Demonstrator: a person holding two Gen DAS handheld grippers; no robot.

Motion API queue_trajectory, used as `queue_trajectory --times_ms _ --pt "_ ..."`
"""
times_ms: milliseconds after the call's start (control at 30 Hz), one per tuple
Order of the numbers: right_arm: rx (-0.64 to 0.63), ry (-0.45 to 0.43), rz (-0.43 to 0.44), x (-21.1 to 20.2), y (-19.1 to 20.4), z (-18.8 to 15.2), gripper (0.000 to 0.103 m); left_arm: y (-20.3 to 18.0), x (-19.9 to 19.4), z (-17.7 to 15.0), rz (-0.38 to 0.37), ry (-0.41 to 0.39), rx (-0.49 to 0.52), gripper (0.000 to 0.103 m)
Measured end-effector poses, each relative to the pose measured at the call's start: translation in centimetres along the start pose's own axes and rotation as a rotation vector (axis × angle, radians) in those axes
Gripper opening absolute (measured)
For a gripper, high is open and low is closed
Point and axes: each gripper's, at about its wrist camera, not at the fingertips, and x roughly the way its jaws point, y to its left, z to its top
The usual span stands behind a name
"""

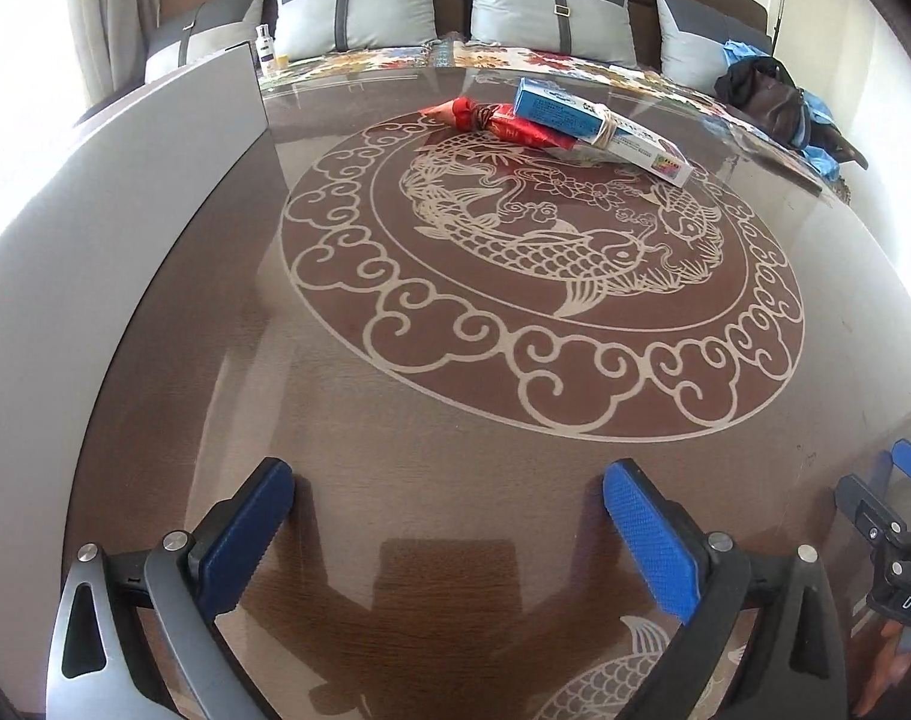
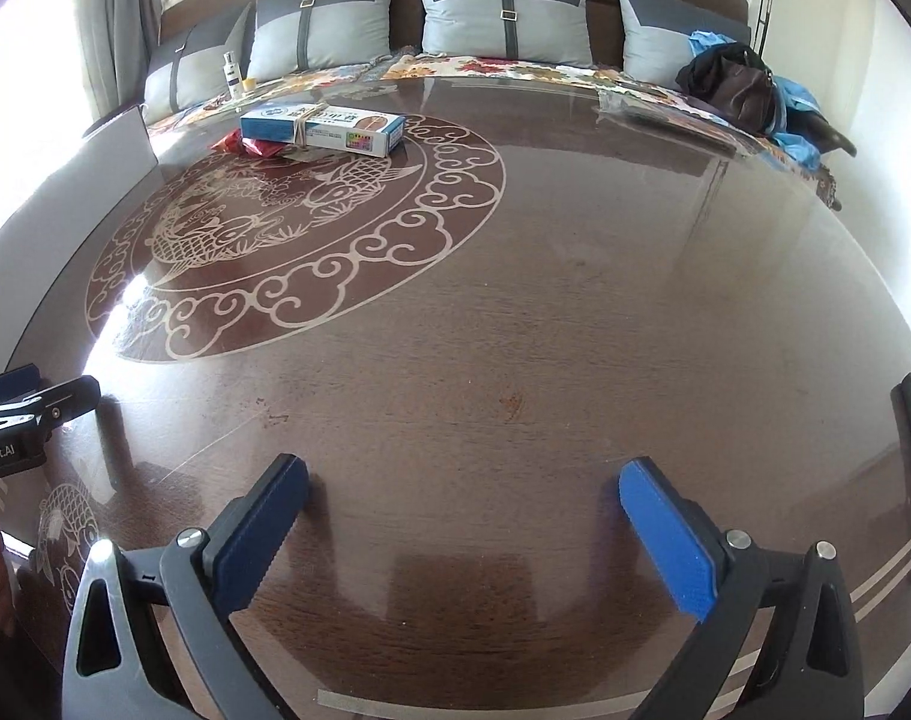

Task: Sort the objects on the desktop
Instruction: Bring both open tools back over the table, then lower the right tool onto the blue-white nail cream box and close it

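Left wrist view. Writing you can read: "DAS" in white on the black body of your right gripper (image 1: pixel 902 516), which shows at the right edge. The blue-and-white box (image 1: pixel 599 123) carries print and a small coloured square on its end, too small to read. Your left gripper (image 1: pixel 446 516) stands with its jaws wide apart, blue pads (image 1: pixel 647 546) facing each other, nothing between them but the bare table (image 1: pixel 455 480); whether the tips touch the glass you cannot tell. The box lies far off at the back of the table, bound with a band and resting partly on a red packet (image 1: pixel 503 120), both at the far rim of the round fish medallion (image 1: pixel 539 276). A grey panel (image 1: pixel 125 228) stands along the left side. A small white bottle (image 1: pixel 265 48) stands beyond it, near the grey cushions (image 1: pixel 359 12). A dark bag (image 1: pixel 767 96) sits at far right.

Right wrist view. Writing: "nRobot.AI" on your left gripper (image 2: pixel 11 414) at the left edge, cut off at the start. Box (image 2: pixel 323 129) lettering again too small. Your right gripper (image 2: pixel 464 516) is likewise spread to its widest, empty, over plain wood-grain table (image 2: pixel 515 360). The box and red packet (image 2: pixel 251 144) lie far ahead to the left, on the medallion (image 2: pixel 293 222). Bottle (image 2: pixel 232 73), cushions (image 2: pixel 503 12) and bag (image 2: pixel 737 81) line the back
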Motion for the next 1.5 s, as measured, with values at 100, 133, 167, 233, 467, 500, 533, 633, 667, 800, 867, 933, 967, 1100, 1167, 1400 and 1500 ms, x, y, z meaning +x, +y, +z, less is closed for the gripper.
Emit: queue_trajectory --times_ms 100,133,167,233,467,500,533,633,667,800,867,933,967,1100,1167,1400,1500 --pt "0.001 0.003 -0.001 0.1 0.0 0.1 0.103 -0.2 0.5 0.8 -0.002 -0.011 0.005 0.103" --pt "0.002 0.004 -0.002 0.1 0.0 0.1 0.103 -0.3 0.7 1.0 -0.004 -0.014 0.008 0.103" --pt "0.004 0.005 -0.003 0.1 0.0 0.2 0.103 -0.3 0.8 1.2 -0.006 -0.015 0.011 0.103" --pt "0.009 0.008 -0.007 0.2 0.0 0.2 0.103 -0.4 1.1 1.6 -0.009 -0.016 0.016 0.103" --pt "0.014 0.038 -0.007 0.3 0.1 0.5 0.103 -0.5 1.2 1.9 -0.011 -0.019 0.018 0.103" --pt "0.014 0.041 -0.007 0.3 0.0 0.5 0.103 -0.5 1.2 1.9 -0.011 -0.019 0.018 0.103" --pt "0.015 0.043 -0.007 0.3 0.1 0.5 0.103 -0.5 1.2 1.9 -0.011 -0.019 0.018 0.103" --pt "0.020 0.047 -0.012 0.3 0.1 0.5 0.103 -0.5 1.2 1.9 -0.011 -0.019 0.018 0.103" --pt "0.022 0.047 -0.014 0.3 0.1 0.5 0.103 -0.5 1.2 1.9 -0.011 -0.019 0.018 0.103" --pt "0.023 0.049 -0.014 0.3 0.2 0.5 0.103 -0.5 1.2 1.9 -0.011 -0.018 0.018 0.103" --pt "0.023 0.053 -0.014 0.3 0.1 0.6 0.103 -0.5 1.2 1.9 -0.011 -0.018 0.017 0.103" --pt "0.023 0.054 -0.013 0.3 0.1 0.6 0.103 -0.5 1.2 1.9 -0.011 -0.018 0.017 0.103" --pt "0.021 0.053 -0.013 0.3 0.2 0.6 0.103 -0.5 1.2 1.9 -0.011 -0.018 0.017 0.103" --pt "0.018 0.049 -0.011 0.3 0.2 0.7 0.103 -0.5 1.2 1.9 -0.013 -0.017 0.019 0.103" --pt "0.017 0.047 -0.010 0.4 0.3 0.8 0.103 -0.5 1.4 2.2 -0.021 -0.016 0.034 0.103" --pt "-0.020 0.065 0.017 0.8 0.1 1.4 0.103 0.2 2.7 4.2 -0.063 -0.015 0.099 0.103" --pt "-0.039 0.071 0.030 0.9 0.0 1.5 0.103 0.4 2.9 4.5 -0.073 -0.018 0.108 0.103"
